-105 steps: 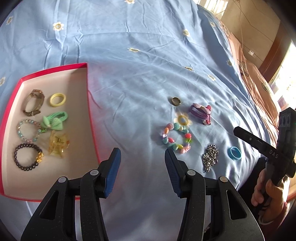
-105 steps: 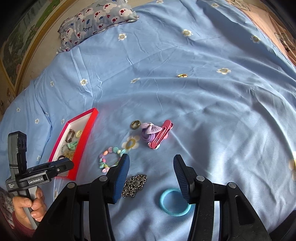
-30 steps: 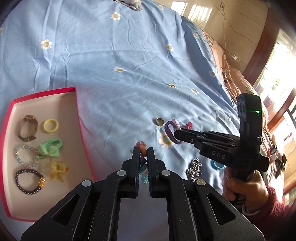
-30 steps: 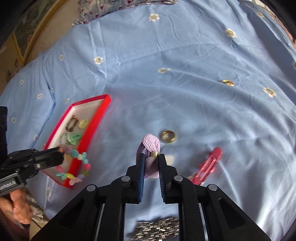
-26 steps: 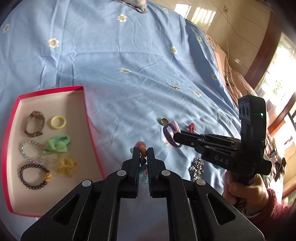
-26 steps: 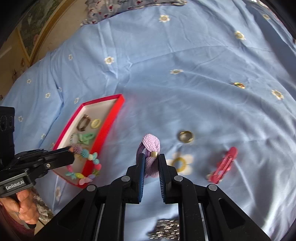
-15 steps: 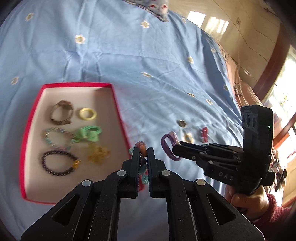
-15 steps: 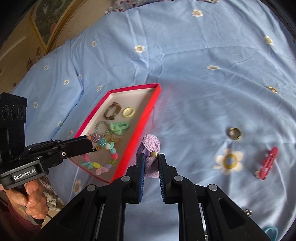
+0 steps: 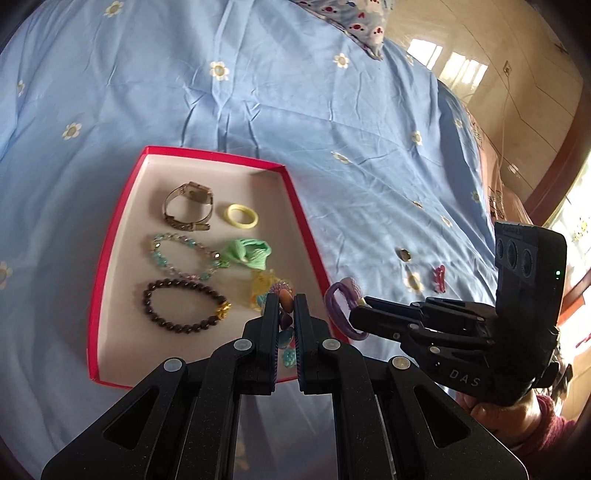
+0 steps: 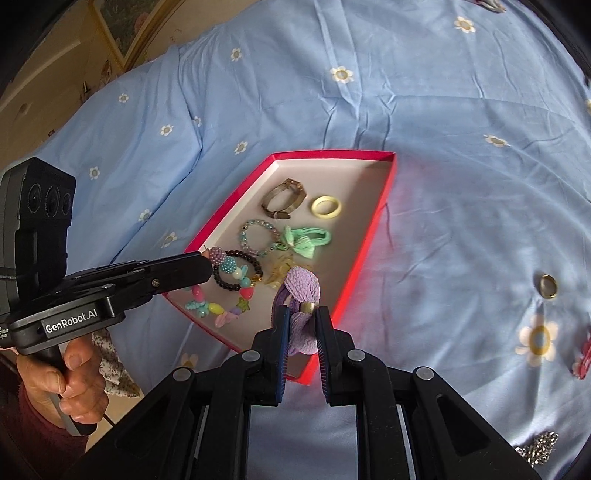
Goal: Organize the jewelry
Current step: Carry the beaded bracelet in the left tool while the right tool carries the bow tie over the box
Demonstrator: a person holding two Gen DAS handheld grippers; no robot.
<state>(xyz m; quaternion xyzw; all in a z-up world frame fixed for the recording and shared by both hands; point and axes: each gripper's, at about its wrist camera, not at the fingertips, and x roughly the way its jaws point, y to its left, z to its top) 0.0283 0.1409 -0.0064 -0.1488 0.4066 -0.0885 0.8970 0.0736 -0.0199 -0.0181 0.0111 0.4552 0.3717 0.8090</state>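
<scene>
My left gripper [image 9: 286, 302] is shut on a bracelet of colourful beads [image 9: 277, 288], which hangs over the near right part of the red tray [image 9: 295, 206]. The right wrist view shows that bracelet [image 10: 227, 264] dangling above the tray's near corner. My right gripper [image 10: 301, 314] is shut on a purple hair tie [image 10: 300, 286], just above the tray's near right rim [image 10: 373, 236]. In the tray lie a watch [image 9: 188, 206], a yellow ring [image 9: 242, 216], a green bow tie [image 9: 247, 253], a turquoise bracelet [image 9: 177, 254], a dark bead bracelet [image 9: 184, 308] and a yellow clip.
On the blue flowered sheet to the right of the tray lie a gold ring [image 10: 548, 286], a yellow ring [image 10: 538, 338], a red hair clip [image 10: 583, 360] and a silver chain [image 10: 539, 446]. A patterned pillow [image 9: 354, 18] lies at the far end. A hand holds each gripper's handle.
Both grippers have moved left across the sheet, each with its item still gripped. They went from over the loose items to over the tray's near right side.
</scene>
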